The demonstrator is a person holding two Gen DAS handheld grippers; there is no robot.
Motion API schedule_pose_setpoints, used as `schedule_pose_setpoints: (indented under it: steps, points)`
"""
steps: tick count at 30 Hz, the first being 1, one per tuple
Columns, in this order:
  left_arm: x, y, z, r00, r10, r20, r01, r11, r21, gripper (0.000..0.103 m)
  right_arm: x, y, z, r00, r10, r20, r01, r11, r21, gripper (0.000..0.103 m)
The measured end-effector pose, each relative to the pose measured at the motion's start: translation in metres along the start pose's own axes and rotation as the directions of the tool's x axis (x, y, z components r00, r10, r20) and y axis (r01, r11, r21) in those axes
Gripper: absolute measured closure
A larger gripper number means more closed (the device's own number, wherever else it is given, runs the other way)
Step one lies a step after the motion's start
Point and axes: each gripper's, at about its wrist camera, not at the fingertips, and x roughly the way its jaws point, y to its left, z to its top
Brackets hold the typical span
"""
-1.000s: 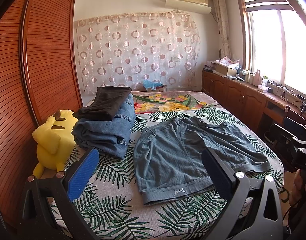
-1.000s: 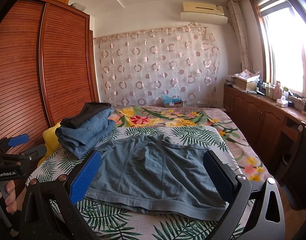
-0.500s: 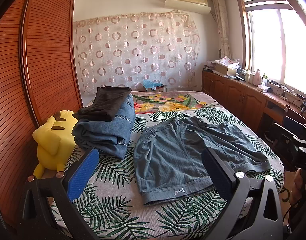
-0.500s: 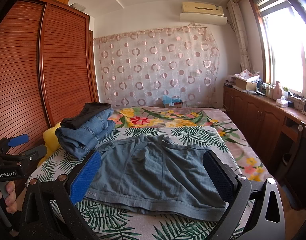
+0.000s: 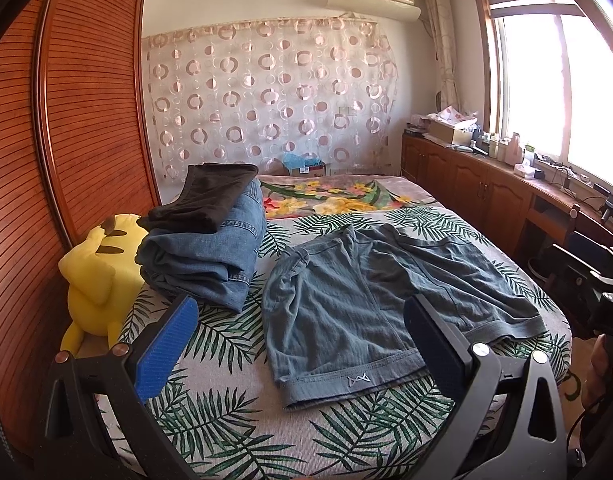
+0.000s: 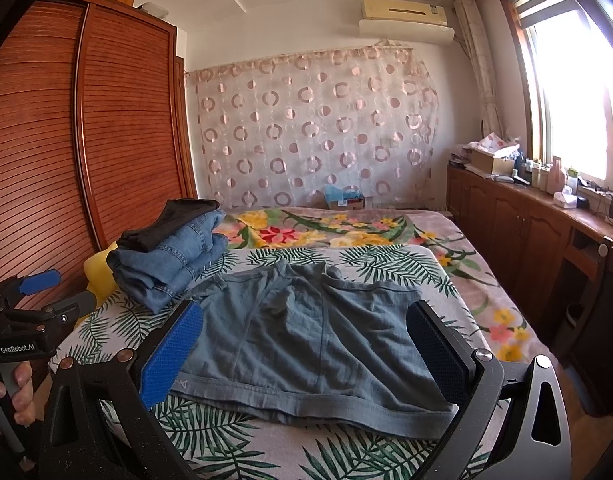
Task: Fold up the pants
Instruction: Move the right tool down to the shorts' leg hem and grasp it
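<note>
Blue-grey shorts [image 5: 386, 312] lay flat on the bed [image 5: 226, 420] ahead of both grippers, left gripper [image 5: 302, 344] and right gripper [image 6: 306, 352], fingers apart, empty.

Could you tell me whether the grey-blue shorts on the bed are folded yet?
Spread flat: the shorts lie open on the bed, both legs visible.

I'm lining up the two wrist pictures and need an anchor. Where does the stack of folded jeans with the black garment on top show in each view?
Left wrist view: stack of folded jeans left of centre, beside the yellow plush toy.
Right wrist view: stack at middle left, toy mostly hidden behind it.
Shared landmark: the grey-blue shorts lying flat to the right of the stack.
</note>
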Motion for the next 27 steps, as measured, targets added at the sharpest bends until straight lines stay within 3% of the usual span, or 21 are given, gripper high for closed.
schedule_pose_setpoints:
  steps: [18,27]
  points:
    - [0.062,-0.028,0.005,0.991,-0.121,-0.057,0.126,0.987,0.099,0.000,0.026,-0.020,0.003,0.998,-0.044,-0.053,0.043,0.999,-0.015,0.001]
    - [0.088,-0.042,0.008,0.980,-0.175,-0.100,0.187,0.974,0.128,0.000,0.042,-0.032,0.008,0.995,-0.047,-0.083,0.044,0.998,-0.043,0.010]
